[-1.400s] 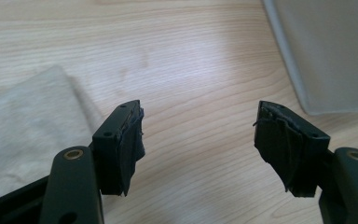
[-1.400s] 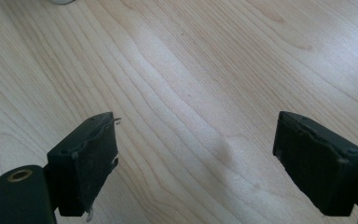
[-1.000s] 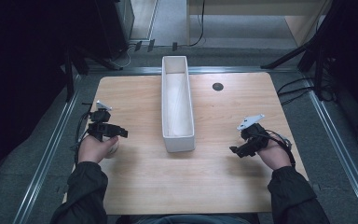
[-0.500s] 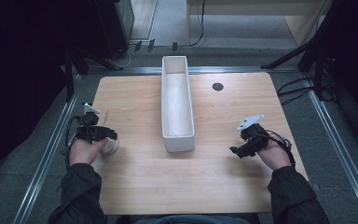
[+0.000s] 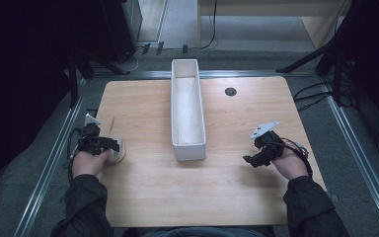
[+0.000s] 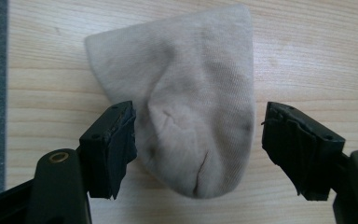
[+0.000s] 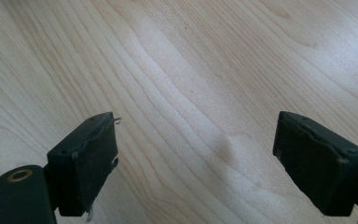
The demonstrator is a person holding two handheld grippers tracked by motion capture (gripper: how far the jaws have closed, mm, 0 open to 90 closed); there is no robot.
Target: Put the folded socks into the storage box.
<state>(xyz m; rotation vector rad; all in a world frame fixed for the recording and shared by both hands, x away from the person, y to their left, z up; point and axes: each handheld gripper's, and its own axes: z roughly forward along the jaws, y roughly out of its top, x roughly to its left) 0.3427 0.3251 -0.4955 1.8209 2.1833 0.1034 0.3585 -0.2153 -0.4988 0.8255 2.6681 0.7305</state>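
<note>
A cream sock point(image 6: 186, 107) lies bunched on the wooden table point(image 5: 256, 123), near its left edge point(image 5: 117, 149). My left gripper point(image 6: 198, 144) is open and straddles the sock's near end; one pad touches its side, the other stands apart. In the high view the left gripper point(image 5: 109, 144) sits right over the sock. My right gripper point(image 5: 250, 160) hovers low over bare wood at the table's right, open with nothing between its jaws point(image 7: 196, 161).
A long white bin point(image 5: 199, 111) stands lengthwise in the table's middle, between the two hands. A small dark hole point(image 5: 230, 91) marks the far right of the tabletop. Metal rails point(image 5: 54, 158) run along both sides of the table.
The left hand has drawn back toward the person and the table's left edge, lowering its open jaws around the sock. The right gripper has stayed put.
</note>
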